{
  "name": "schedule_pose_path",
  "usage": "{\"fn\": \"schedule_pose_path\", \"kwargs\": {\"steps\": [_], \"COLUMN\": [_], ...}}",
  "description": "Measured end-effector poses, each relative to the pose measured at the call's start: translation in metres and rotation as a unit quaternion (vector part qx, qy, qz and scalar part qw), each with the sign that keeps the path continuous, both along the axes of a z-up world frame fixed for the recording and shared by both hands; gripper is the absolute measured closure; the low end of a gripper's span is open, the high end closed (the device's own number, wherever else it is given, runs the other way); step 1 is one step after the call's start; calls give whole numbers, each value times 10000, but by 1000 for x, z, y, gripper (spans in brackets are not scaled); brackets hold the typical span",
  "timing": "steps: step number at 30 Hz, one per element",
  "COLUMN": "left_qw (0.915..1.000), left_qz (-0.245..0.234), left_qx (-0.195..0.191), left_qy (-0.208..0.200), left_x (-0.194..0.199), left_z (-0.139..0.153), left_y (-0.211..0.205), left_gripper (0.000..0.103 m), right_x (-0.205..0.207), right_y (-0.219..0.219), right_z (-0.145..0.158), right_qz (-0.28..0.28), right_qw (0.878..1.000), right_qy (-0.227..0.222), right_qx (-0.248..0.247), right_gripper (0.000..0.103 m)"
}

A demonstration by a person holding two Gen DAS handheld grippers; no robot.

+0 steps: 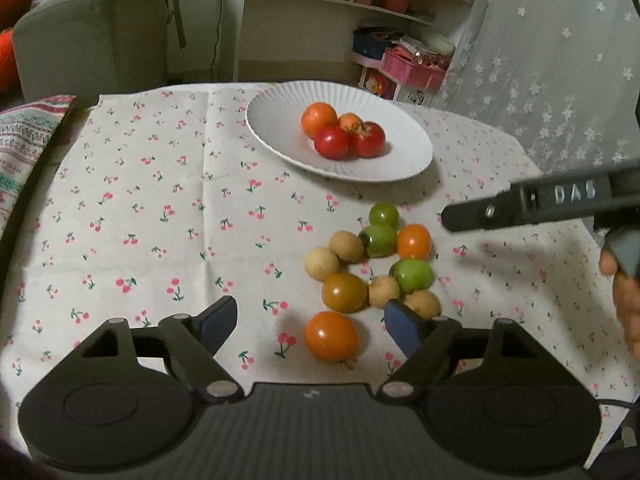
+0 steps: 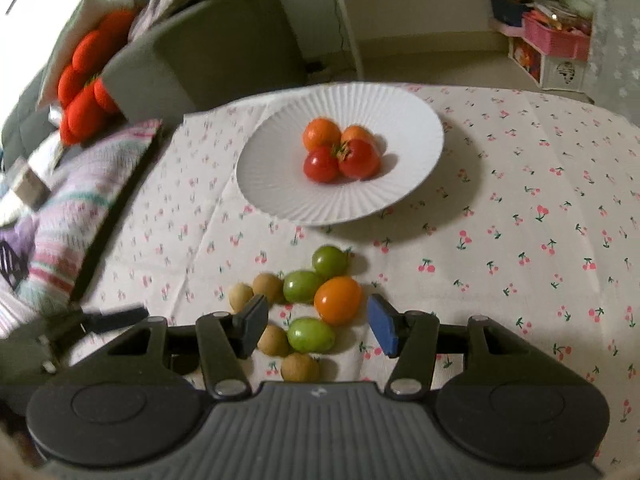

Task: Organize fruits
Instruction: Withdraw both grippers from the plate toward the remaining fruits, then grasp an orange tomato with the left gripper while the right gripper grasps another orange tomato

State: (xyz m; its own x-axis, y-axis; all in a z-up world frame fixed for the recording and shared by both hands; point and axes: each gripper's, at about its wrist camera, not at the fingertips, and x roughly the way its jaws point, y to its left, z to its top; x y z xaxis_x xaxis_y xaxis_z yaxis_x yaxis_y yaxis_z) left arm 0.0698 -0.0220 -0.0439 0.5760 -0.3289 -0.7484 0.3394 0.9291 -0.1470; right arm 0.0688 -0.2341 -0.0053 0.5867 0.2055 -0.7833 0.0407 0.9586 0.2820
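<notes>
**Sorting mid-way: reds plated, rest loose**

Cloth [image 1: 160, 200] covers the table. Plate [image 2: 280, 184] is the landmark: four red/orange tomatoes [image 2: 340, 152] clustered at its centre, likely grouped by ripeness. Near side of plate, on the cloth: loose pile [image 1: 376, 264] of green, orange and tan fruit, touching, glossy skins except the matte tans. Left gripper [image 1: 308, 320] sits nearer than the pile, jaws wide, empty, orange tomato [image 1: 331, 335] between them untouched. Right gripper [image 2: 316, 326] is part open over the pile, gripping nothing.

Two close wrist views angled down, sharing the white plate [image 1: 280, 136] and loose fruit [image 2: 338, 300].
</notes>
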Motion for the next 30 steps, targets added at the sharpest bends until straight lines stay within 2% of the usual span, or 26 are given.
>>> {"fn": "schedule_pose_path", "kwargs": {"steps": [4, 7, 9, 13, 18, 24, 30], "left_qw": [9999, 9997, 9997, 9997, 9996, 9994, 9992], "left_qz": [-95, -152, -137, -94, -225, -298, -316], "left_qx": [97, 164, 173, 156, 133, 159, 236], "left_qy": [-45, -31, 61, 144, 55, 88, 44], "left_x": [-1, -2, 0, 3, 2, 2, 1], "left_z": [-4, -8, -12, -17, -16, -17, -17], "left_y": [-9, -11, -10, -8, -10, -16, -19], "left_gripper": [32, 41, 51, 60, 72, 81, 81], "right_x": [8, 12, 14, 15, 18, 24, 27], "right_y": [-7, -7, -4, 3, 9, 5, 8], "right_z": [-5, -10, -15, -24, -31, -39, -45], "right_qz": [-149, -77, -7, 104, 173, 47, 72], "right_qw": [9999, 9999, 9999, 9998, 9995, 9995, 9993], "right_qy": [-54, -67, -8, 101, 140, 299, 357], "right_qx": [-27, -65, -104, -154, -221, 64, 79], "right_gripper": [51, 51, 51, 53, 55, 57, 60]}}
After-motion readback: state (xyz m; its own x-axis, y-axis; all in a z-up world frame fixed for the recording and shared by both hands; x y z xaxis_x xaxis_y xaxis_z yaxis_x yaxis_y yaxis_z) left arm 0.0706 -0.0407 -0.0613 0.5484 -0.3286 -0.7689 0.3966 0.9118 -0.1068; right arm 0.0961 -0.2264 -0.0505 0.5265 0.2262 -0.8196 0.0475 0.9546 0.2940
